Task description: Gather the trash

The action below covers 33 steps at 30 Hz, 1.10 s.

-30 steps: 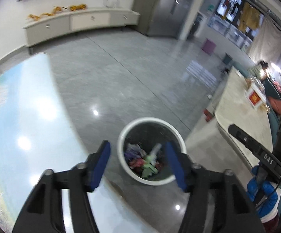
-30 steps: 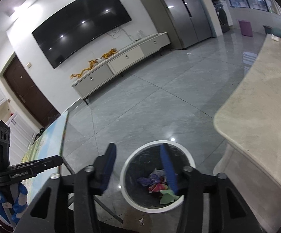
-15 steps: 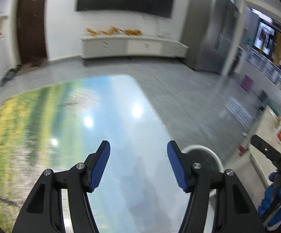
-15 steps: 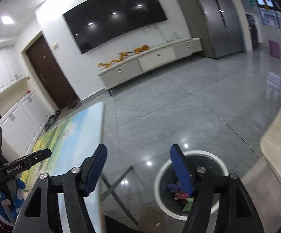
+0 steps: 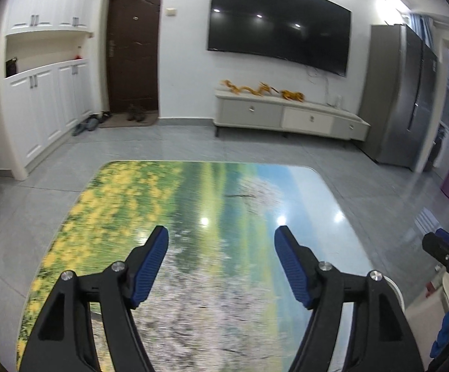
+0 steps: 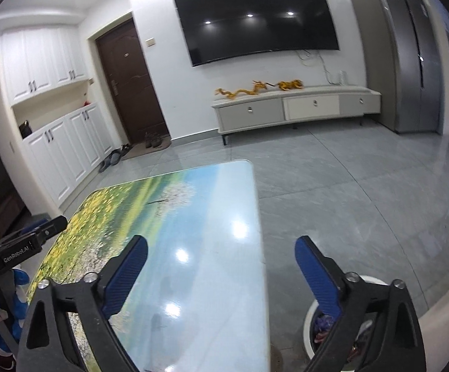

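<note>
Both tools, left tool and right tool, are spreading wider with nothing between them, angled over the tabletop, likely seeking trash for the bin at 4 o'clock.

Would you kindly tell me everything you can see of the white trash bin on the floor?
The white trash bin is round with a dark inside, and looks like plastic. It stands upright on the grey tiled floor, just off the near right corner of the landscape-printed table. Crumpled colourful trash lies inside. The right gripper's fingers hide much of it; nothing touches its visible rim. The left view shows only a sliver.
</note>
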Each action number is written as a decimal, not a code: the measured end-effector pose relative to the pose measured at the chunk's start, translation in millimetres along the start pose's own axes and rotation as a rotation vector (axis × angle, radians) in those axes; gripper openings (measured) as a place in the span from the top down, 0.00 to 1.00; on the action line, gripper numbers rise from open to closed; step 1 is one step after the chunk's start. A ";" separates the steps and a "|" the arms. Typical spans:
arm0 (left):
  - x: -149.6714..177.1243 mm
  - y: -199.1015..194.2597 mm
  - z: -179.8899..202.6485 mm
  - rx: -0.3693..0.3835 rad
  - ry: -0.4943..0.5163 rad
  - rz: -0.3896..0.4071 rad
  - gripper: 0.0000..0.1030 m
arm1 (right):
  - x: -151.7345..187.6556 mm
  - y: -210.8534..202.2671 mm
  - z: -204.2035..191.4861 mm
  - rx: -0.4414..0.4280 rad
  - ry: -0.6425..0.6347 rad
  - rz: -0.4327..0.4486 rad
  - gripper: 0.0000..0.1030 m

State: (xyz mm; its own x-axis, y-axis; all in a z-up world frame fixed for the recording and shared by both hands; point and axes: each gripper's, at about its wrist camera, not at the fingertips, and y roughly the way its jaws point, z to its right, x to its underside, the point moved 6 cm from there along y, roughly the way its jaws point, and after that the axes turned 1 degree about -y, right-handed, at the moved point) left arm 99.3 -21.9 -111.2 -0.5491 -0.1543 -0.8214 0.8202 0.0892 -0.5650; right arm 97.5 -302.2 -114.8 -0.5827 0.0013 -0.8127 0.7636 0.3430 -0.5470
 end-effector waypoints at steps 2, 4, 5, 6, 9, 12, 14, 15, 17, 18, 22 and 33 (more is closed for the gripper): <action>1.0 -4.1 -10.1 -0.018 -0.012 0.011 0.32 | -2.6 3.6 -13.1 0.003 -0.023 0.005 0.02; 2.1 -6.9 -23.6 -0.037 -0.025 0.017 0.32 | -4.7 7.0 -24.4 0.012 -0.041 0.013 0.00; 2.3 -7.1 -28.6 -0.045 -0.031 0.018 0.32 | -5.9 9.2 -28.8 0.017 -0.048 0.015 0.00; 3.0 -7.5 -35.5 -0.056 -0.039 0.020 0.32 | -7.2 11.4 -33.0 0.022 -0.052 0.017 0.00; 3.4 -8.9 -49.5 -0.088 -0.053 0.030 0.31 | -8.0 15.7 -41.4 0.043 -0.064 0.027 0.00; 3.7 -10.5 -59.0 -0.113 -0.063 0.037 0.31 | -8.5 20.5 -43.8 0.071 -0.073 0.034 0.00; 3.5 -11.2 -64.4 -0.130 -0.067 0.041 0.31 | -7.7 23.7 -43.8 0.081 -0.073 0.033 0.00; 3.6 -11.9 -66.5 -0.142 -0.069 0.045 0.31 | -6.8 24.7 -44.4 0.084 -0.071 0.033 0.00; 3.3 -12.2 -69.1 -0.155 -0.072 0.047 0.31 | -5.2 26.7 -43.1 0.087 -0.065 0.033 0.00; 3.2 -12.4 -68.9 -0.158 -0.072 0.047 0.29 | -5.2 28.0 -42.3 0.089 -0.062 0.032 0.00; 2.8 -14.3 -69.6 -0.187 -0.071 0.063 0.21 | -1.9 32.3 -39.2 0.098 -0.051 0.026 0.00; 0.3 -13.1 -69.6 -0.227 -0.066 0.073 0.18 | 7.8 41.3 -23.6 0.126 -0.022 0.010 0.00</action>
State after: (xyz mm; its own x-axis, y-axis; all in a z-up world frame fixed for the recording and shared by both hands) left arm 77.2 45.3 -109.5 -0.4720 -0.2030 -0.8579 0.7960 0.3203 -0.5137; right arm 118.0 -265.8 -139.0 -0.5697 -0.0173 -0.8217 0.7991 0.2222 -0.5587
